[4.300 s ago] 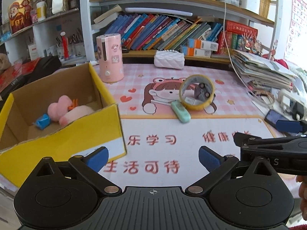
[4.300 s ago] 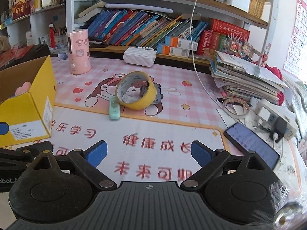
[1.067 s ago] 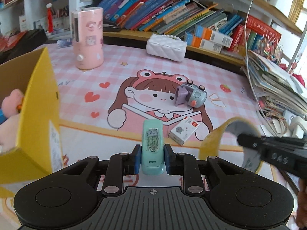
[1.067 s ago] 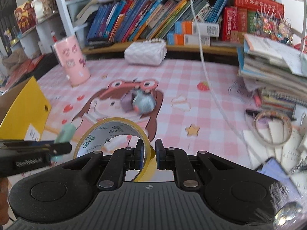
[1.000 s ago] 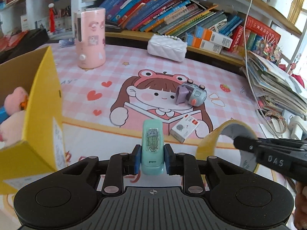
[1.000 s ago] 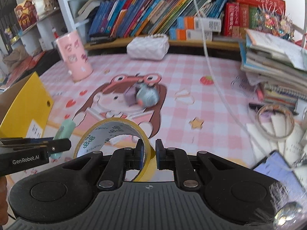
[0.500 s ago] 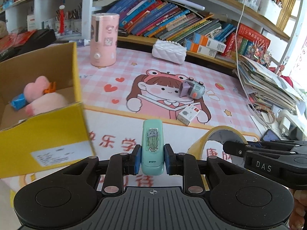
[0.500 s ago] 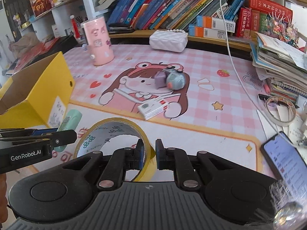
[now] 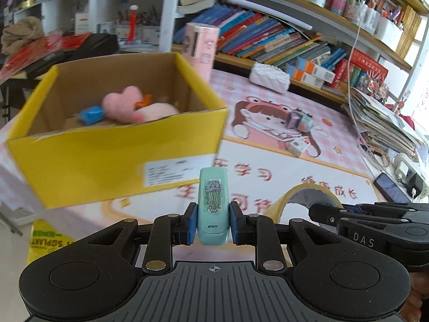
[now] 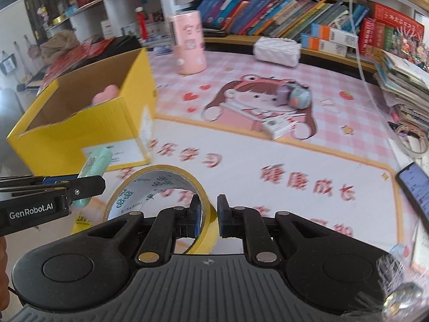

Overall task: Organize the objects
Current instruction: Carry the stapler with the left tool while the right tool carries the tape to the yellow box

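Observation:
My left gripper (image 9: 213, 221) is shut on a mint green stapler (image 9: 213, 204) that stands up between its blue pads. My right gripper (image 10: 209, 218) is shut on the wall of a yellow tape roll (image 10: 158, 185), held above the desk mat. The open yellow cardboard box (image 9: 107, 150) sits just ahead and left of both grippers; a pink plush toy (image 9: 128, 106) and a blue item (image 9: 91, 114) lie inside it. In the right wrist view the box (image 10: 80, 134) is at the left, with the stapler (image 10: 96, 165) in front of it. The tape roll (image 9: 303, 197) also shows at the right of the left wrist view.
On the pink cartoon mat (image 10: 268, 161) lie a small white box (image 10: 278, 127) and a grey-purple toy camera (image 10: 296, 96). A pink cylinder (image 10: 189, 48), a white quilted pouch (image 10: 277, 49) and a bookshelf stand at the back. A phone (image 10: 414, 185) and paper stacks fill the right side.
Both grippers have moved left, toward the yellow box, carrying the stapler and the tape roll. The box now looms large ahead; the toy camera and small white box have slid to the right.

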A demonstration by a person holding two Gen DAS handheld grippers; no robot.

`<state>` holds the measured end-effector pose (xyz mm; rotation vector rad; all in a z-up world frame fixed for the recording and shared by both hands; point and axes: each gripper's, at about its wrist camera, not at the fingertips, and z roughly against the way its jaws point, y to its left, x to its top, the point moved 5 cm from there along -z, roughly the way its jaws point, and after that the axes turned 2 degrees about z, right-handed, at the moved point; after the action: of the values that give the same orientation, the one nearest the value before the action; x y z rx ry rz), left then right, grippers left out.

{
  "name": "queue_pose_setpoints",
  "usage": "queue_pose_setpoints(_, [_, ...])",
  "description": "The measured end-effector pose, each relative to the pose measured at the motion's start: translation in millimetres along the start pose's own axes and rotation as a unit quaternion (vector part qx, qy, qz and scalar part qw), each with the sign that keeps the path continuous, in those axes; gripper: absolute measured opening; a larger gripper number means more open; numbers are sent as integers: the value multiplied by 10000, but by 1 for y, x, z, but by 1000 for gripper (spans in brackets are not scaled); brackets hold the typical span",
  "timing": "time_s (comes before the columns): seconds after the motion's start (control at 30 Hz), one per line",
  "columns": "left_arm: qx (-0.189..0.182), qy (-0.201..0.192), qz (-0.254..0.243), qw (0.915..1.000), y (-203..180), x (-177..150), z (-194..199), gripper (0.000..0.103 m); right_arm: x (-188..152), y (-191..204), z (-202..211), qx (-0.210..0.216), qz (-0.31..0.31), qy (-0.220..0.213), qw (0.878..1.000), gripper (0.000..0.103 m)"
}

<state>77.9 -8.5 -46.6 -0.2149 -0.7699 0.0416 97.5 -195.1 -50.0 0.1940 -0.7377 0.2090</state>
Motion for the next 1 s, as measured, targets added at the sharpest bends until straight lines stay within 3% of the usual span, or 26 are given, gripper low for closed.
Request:
queue_pose_setpoints(0.57, [414, -312, 288, 9982, 75, -34, 70, 23, -31, 103, 18, 448, 339, -72, 9984, 12])
queue_pose_setpoints(1.0, [488, -708, 368, 9956, 103, -32, 100, 23, -30, 145, 24, 575, 577, -187, 9965, 12])
